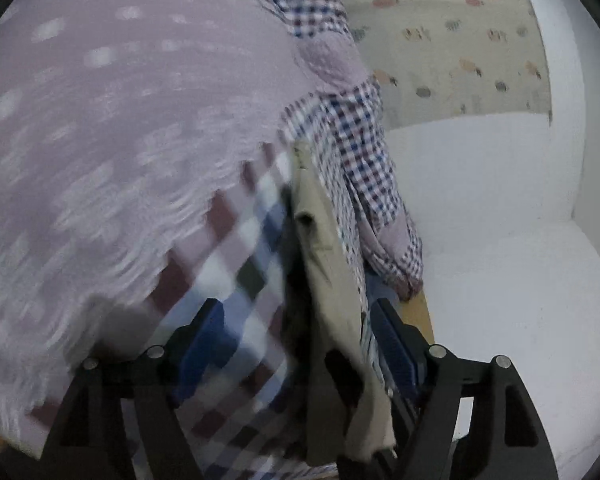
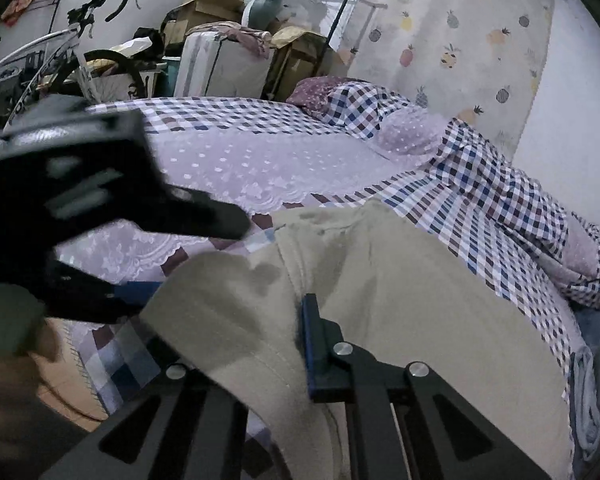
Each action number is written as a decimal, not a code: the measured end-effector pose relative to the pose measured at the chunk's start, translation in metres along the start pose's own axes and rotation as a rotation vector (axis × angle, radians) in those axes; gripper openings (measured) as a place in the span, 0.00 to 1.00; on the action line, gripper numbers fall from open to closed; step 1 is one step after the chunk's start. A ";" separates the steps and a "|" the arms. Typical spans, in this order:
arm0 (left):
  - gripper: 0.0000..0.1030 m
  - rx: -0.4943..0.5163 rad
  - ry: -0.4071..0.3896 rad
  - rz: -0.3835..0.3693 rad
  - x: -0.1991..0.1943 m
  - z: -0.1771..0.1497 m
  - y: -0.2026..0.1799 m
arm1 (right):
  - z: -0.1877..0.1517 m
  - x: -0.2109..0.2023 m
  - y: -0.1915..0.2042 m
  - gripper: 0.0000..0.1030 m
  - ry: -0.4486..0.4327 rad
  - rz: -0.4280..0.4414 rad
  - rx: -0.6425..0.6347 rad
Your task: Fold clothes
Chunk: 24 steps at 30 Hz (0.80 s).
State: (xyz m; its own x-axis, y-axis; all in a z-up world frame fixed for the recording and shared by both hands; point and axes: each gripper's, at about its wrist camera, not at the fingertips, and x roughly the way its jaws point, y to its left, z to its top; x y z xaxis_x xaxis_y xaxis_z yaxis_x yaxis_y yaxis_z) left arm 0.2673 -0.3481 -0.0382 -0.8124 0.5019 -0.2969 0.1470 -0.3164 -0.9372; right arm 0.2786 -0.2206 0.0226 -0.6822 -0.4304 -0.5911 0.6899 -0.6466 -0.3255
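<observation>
A beige garment (image 2: 400, 312) lies spread over the near part of the bed. In the left wrist view its edge (image 1: 324, 264) hangs between the two blue-padded fingers of my left gripper (image 1: 300, 332), whose jaws stand wide apart. My right gripper (image 2: 268, 344) has its right finger (image 2: 312, 344) pressed on top of the beige cloth; the left finger is hidden under the fabric. The left gripper's black body (image 2: 80, 184) shows blurred at the left of the right wrist view.
The bed has a lilac lace cover (image 2: 236, 164) and a checked sheet (image 1: 356, 148). A checked pillow (image 2: 360, 108) lies at the head. A white wall (image 1: 500, 200) runs along the far side. A bicycle (image 2: 60, 60), boxes and a suitcase (image 2: 220, 64) stand behind.
</observation>
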 end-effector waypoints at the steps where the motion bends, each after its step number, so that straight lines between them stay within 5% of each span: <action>1: 0.76 0.015 0.012 0.002 0.003 0.008 -0.003 | 0.002 -0.002 -0.001 0.04 0.000 0.004 0.001; 13: 0.76 0.140 0.301 0.047 0.097 0.087 -0.043 | 0.006 -0.017 -0.022 0.04 -0.020 0.062 0.092; 24: 0.73 0.279 0.385 0.187 0.188 0.136 -0.072 | 0.003 -0.028 -0.041 0.03 -0.051 0.111 0.163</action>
State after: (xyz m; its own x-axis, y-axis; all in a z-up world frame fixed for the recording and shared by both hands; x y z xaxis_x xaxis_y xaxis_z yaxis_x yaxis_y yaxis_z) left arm 0.0270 -0.3398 -0.0014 -0.5118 0.6597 -0.5504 0.0712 -0.6058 -0.7924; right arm 0.2691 -0.1841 0.0546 -0.6179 -0.5333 -0.5777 0.7164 -0.6847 -0.1342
